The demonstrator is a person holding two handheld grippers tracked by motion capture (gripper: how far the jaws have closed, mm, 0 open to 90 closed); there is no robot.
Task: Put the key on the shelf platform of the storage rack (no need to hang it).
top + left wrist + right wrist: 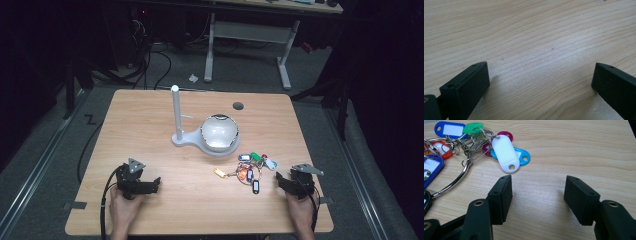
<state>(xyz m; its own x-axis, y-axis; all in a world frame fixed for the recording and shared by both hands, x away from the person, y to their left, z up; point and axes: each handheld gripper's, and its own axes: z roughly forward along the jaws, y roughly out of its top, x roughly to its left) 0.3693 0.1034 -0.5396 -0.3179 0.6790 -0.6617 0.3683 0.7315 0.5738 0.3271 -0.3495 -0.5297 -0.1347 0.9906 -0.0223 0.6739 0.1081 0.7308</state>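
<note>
Pale wooden desk (150, 125) carries a white stand (176, 116), a bowl (219, 132), then key tags (505, 153) right of centre: light, loose, likely slippery; take the ring. Left claw (540, 82) and right claw (537, 197) gape empty.

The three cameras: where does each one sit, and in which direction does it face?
High view: above the person's side, facing forward and down on the table; both hands, left gripper and right gripper show.
Left gripper view: rides the left gripper, facing bare wood; two open jaws.
Right gripper view: rides the right gripper, facing the key tags; two open jaws.
Shared: the key tags appear in the high and right gripper views.
</note>
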